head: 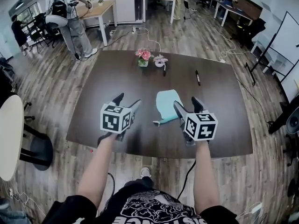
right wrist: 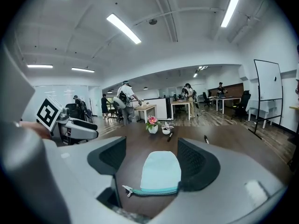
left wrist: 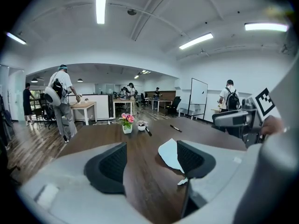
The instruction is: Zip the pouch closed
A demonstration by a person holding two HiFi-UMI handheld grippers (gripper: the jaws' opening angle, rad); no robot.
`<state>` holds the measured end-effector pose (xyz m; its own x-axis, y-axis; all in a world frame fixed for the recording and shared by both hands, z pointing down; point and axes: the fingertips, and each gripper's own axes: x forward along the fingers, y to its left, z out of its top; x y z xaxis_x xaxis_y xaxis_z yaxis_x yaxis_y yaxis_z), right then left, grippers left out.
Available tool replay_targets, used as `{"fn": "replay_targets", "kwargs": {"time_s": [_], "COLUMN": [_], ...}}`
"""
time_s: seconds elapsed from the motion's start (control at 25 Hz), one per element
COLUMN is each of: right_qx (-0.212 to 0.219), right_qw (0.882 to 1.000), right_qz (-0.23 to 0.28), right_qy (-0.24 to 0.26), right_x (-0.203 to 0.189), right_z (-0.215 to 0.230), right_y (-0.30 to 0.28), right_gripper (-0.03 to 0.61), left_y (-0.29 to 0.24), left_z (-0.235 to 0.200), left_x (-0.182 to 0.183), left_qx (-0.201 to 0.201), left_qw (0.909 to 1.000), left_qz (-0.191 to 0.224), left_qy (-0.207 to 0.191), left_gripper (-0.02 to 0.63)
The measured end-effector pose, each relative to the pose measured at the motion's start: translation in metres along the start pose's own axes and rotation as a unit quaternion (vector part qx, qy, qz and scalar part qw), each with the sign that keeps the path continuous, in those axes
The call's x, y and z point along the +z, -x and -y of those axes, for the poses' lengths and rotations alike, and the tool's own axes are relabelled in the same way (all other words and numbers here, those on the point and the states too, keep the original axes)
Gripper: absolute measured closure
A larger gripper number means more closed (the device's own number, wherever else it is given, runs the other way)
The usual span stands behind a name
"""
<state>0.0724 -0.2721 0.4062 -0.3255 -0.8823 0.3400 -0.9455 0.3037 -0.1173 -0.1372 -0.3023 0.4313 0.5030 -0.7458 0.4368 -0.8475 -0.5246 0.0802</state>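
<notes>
We look down on a dark brown table (head: 103,78) that fills the middle of the head view, with wood-plank floor around it. Beyond its far left corner a person (head: 70,20) with a backpack stands at a light wooden desk (head: 100,8).

Our two grippers hang over the near half of the table, well apart from each other. Each carries its cube with square markers toward us. The left gripper (head: 128,101) has its jaws spread wide, and its own view shows only bare tabletop between them. The right gripper (head: 186,102) is likewise spread, with nothing clamped.

The pouch (head: 167,104) is pale teal and lies flat on the table between the two grippers, nearer the right one. In the right gripper view it sits framed between the two jaws, rounded end away from us. Its darker teal zipper (right wrist: 154,191) runs along the near edge. The right end of that edge meets the right jaw's pad, and we cannot tell whether they touch. A short light tab (right wrist: 126,189) sticks out at the zipper's left end. In the left gripper view the pouch shows partly behind the right-hand jaw.

At the far edge stands a small pot of pink flowers (head: 143,57), with a smaller white pot (head: 160,60) just beside it. A black marker (head: 197,77) lies apart to the right.
</notes>
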Motion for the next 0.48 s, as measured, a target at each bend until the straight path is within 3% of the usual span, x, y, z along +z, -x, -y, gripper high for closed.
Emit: {"fn": "replay_targets", "kwargs": {"time_s": [0.24, 0.48], "right_qx": [0.001, -0.004], "right_qw": [1.000, 0.999], "right_qz": [-0.022, -0.047], "right_qy": [-0.009, -0.021], "right_x": [-0.022, -0.053], "right_z": [0.005, 0.003], "right_y": [-0.015, -0.021], "right_gripper": [0.255, 0.258], "left_y": [-0.029, -0.051], "left_z": [0.024, 0.052], "left_x": [-0.024, -0.063], "left_qx": [-0.048, -0.110], "left_qw": [0.9981, 0.9884], "left_qz": [-0.034, -0.087], "left_qy": [-0.018, -0.059], "left_gripper": [0.278, 0.278]}}
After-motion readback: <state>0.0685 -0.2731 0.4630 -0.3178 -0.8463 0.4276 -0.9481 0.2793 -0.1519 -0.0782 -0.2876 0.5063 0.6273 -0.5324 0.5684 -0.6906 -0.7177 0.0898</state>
